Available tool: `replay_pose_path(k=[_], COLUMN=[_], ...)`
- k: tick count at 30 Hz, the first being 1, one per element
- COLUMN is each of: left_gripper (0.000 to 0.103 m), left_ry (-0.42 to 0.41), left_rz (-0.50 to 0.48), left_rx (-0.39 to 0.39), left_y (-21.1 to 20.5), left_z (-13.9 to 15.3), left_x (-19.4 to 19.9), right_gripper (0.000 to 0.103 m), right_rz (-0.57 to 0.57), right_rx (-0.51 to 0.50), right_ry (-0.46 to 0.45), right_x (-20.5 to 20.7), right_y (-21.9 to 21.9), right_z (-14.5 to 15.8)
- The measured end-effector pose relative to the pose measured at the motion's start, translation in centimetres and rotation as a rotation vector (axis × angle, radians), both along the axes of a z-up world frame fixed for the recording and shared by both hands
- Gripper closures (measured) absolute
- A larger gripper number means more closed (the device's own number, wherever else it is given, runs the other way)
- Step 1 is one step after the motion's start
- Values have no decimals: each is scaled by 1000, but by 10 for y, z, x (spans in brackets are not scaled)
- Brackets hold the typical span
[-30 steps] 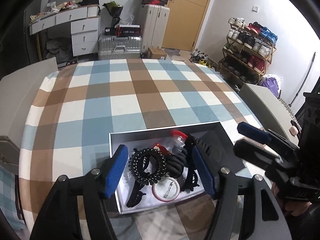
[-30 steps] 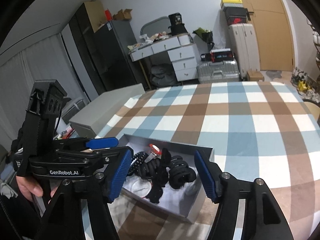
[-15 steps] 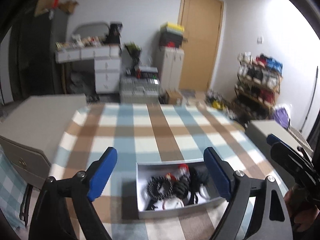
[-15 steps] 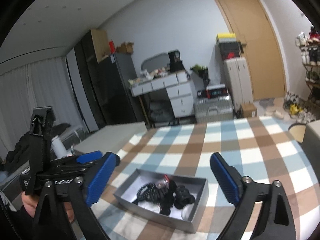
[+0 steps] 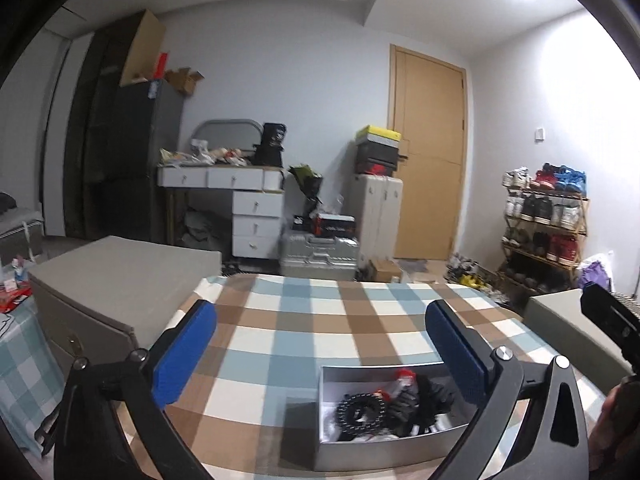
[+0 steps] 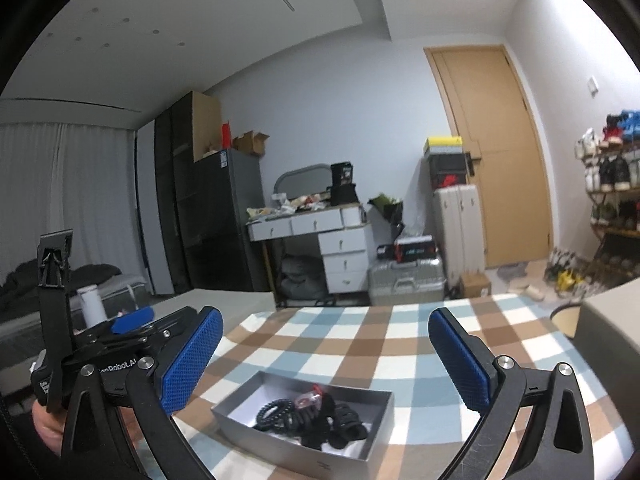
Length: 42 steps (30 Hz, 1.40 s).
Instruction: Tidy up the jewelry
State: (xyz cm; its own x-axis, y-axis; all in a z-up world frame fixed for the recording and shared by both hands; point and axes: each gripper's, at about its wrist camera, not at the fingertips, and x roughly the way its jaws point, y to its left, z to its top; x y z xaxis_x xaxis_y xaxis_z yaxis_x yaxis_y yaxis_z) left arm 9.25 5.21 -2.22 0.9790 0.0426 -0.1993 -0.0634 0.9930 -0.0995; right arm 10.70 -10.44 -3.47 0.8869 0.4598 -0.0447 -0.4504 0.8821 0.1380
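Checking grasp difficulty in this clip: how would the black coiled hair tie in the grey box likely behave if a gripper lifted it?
The black coiled hair tie looks like a springy spiral loop, so it would probably stretch and sag rather than stay stiff. It lies against other dark accessories in the grey box, so it may snag and drag neighbours. It is likely very light.

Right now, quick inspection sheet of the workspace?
Surface: blue, brown and white checked tablecloth over the table.
Job's things: open grey rectangular box holding a black coiled hair tie, black hair accessories and a red-trimmed piece.
Clutter: nothing seen on the cloth beside the box.
Grippers: left hand-held gripper open, empty; right hand-held gripper open, empty; both above the table.
Cables: nothing seen.
Surroundings: white drawer desk, silver suitcase, wooden door, shoe rack.
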Motion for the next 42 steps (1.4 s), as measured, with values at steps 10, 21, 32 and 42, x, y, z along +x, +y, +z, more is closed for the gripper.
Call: replay_pose_path(k=[10,21,32,42], left_gripper=[1,1,1,1], left_ry=[23,51,123,120], left_rz=[43,50,42,39], left_rx=[47,82,84,88], left_y=[3,-5,-7,-11], left_z=[-20,-26,-29,-29], left_x=[-3,-9,-6,-6], right_gripper=[0,0,0,0], right_rz=[-52,-46,-68,-59], right_rx=[-90,-180,-211,-211], right_ry=[3,15,130,138], right_x=[-1,1,20,21], right_y=[7,22,26,22], right_z=[-30,-49,-58,-58])
